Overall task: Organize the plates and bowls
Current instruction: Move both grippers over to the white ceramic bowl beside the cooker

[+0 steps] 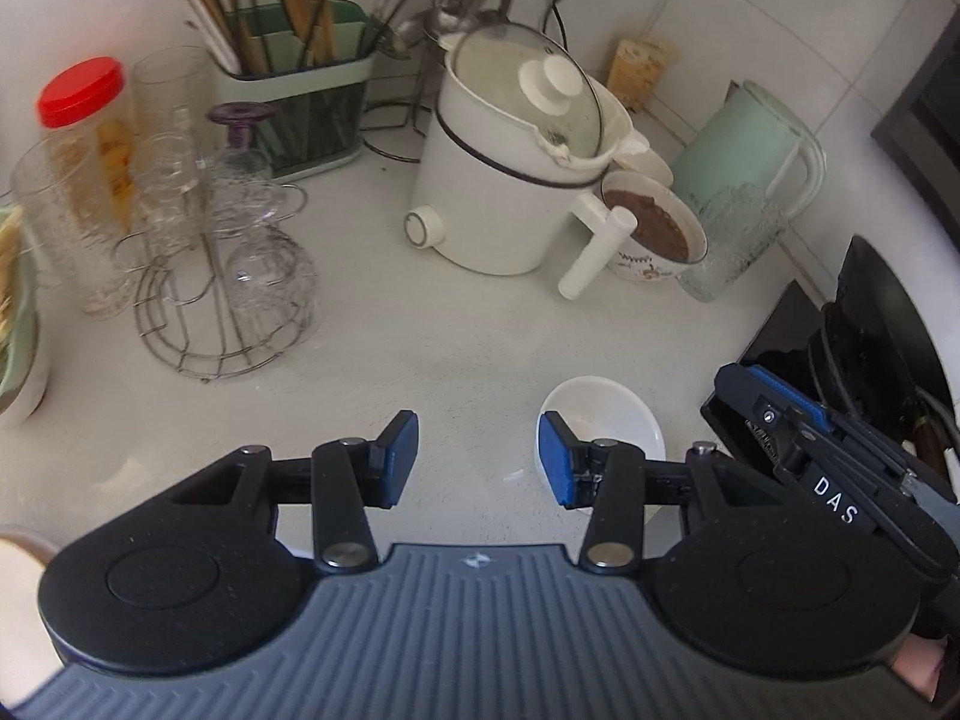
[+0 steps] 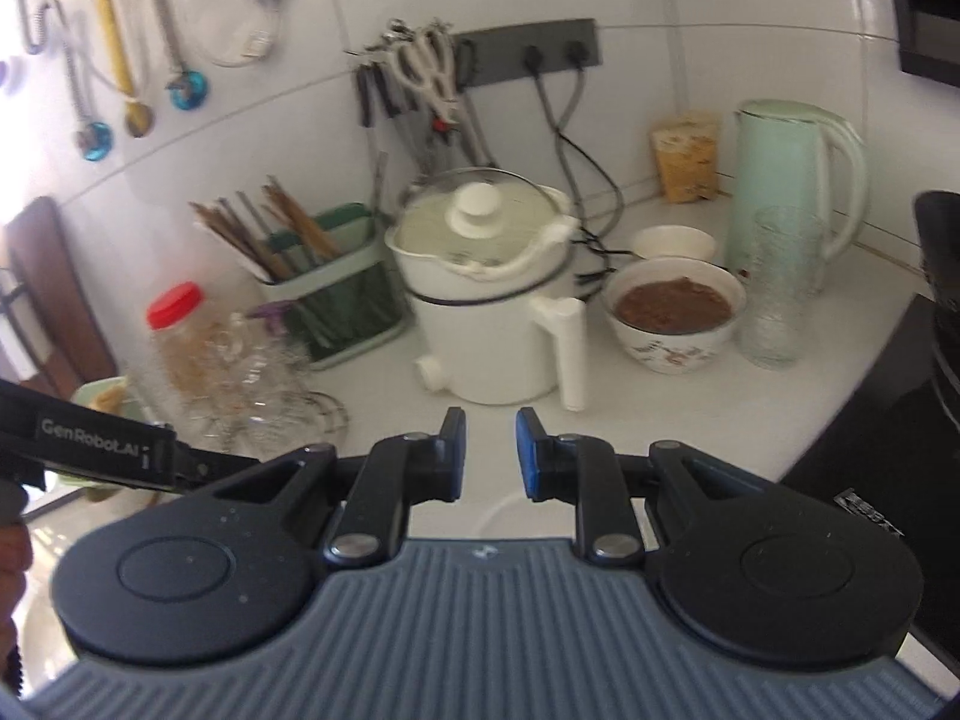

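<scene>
A small white bowl (image 1: 606, 420) sits empty on the white counter (image 1: 420, 330), just right of my left gripper (image 1: 478, 459), which is open and empty above the counter. A flowered bowl of brown food (image 1: 651, 234) stands behind it beside the white pot; it also shows in the right wrist view (image 2: 675, 312). A small white dish (image 2: 675, 243) sits behind that bowl. My right gripper (image 2: 491, 453) is open with a narrow gap and empty, in front of the pot. A curved white rim (image 2: 498, 513) shows just below its fingers.
A white electric pot with glass lid (image 1: 510, 162) stands mid-counter. A wire rack of glasses (image 1: 222, 252), a red-lidded jar (image 1: 90, 120) and a chopstick holder (image 1: 294, 60) are at left. A mint kettle (image 2: 792, 186) and a glass (image 2: 777, 288) are at right. A black stove (image 2: 888, 420) is at far right.
</scene>
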`<move>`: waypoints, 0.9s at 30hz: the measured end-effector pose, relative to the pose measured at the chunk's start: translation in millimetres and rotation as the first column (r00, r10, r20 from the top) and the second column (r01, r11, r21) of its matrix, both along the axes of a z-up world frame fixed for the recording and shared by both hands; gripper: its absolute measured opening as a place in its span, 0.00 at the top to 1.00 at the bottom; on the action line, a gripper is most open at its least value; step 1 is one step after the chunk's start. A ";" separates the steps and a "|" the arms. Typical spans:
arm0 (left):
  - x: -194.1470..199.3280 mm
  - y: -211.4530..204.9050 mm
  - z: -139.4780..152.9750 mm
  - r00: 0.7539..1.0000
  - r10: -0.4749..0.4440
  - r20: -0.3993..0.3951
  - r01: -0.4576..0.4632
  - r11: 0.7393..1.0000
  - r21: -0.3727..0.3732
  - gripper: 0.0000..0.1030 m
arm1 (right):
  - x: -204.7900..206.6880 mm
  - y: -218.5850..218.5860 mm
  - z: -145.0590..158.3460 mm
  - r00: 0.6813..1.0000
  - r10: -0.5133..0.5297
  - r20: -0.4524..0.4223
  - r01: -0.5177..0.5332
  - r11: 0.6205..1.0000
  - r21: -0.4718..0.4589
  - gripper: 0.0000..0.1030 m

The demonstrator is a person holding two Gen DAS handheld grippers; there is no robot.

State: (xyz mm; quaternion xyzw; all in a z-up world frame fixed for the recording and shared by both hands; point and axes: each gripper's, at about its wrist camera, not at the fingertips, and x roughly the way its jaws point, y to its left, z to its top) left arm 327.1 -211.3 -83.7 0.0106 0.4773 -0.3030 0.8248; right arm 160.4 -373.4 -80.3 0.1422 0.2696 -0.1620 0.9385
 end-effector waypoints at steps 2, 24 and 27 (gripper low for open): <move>3.9 -8.0 -6.0 1.000 -0.015 -0.008 0.015 1.000 0.006 0.51 | 2.0 -5.5 -6.8 1.000 -0.014 -0.019 0.014 1.000 0.000 0.78; 35.8 -93.6 -90.0 0.977 -0.143 -0.158 0.155 0.985 0.071 0.48 | 16.9 -52.4 -78.7 0.970 -0.112 -0.216 0.138 0.985 0.106 0.53; 38.7 -102.6 -101.5 0.974 -0.142 -0.178 0.157 0.985 0.072 0.48 | 19.3 -54.1 -86.7 0.966 -0.114 -0.230 0.140 0.985 0.098 0.53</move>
